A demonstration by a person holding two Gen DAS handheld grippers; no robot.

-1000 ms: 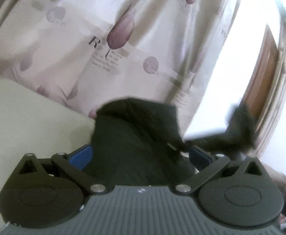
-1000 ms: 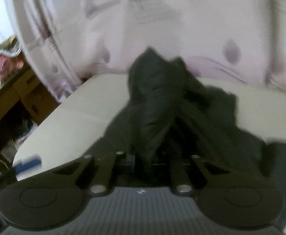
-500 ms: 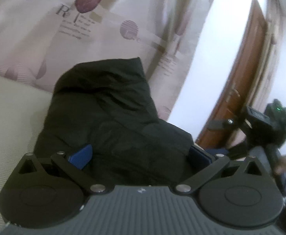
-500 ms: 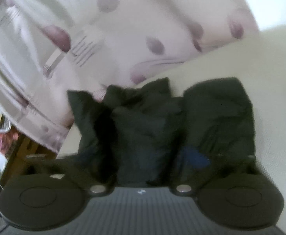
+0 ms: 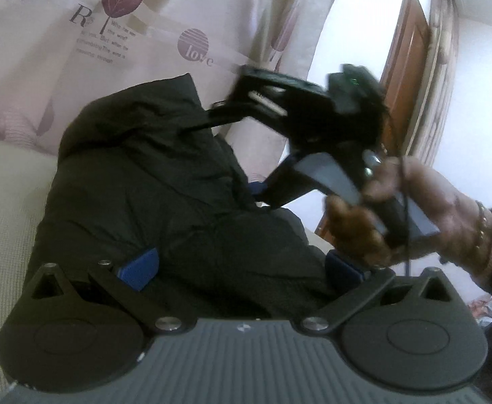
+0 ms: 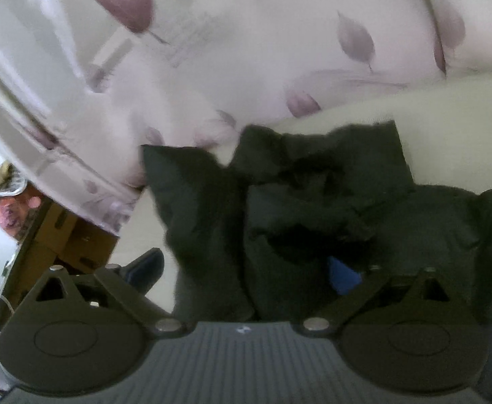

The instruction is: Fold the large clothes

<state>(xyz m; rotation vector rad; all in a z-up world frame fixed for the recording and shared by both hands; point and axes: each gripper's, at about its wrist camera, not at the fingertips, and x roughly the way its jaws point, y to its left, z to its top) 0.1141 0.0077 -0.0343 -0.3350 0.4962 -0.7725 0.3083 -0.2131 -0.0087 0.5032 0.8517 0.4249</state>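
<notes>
Black jacket (image 5: 165, 181) bunched on cream bed (image 5: 6, 202), leaf-print curtain (image 5: 111, 33) behind, both grippers' jaws spread wide, unclamped

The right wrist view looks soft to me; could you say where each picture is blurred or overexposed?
Right wrist view: curtain smeared by motion, jacket soft. Left wrist view: curtain print sharp, right hand-held gripper and hand blurred, wall beside the door blown out; fisheye bends both.

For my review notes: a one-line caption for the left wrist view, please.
Left gripper, jaws wide open, over a dark garment on a cream surface; right gripper, hand-held, reaches in from the right.
</notes>
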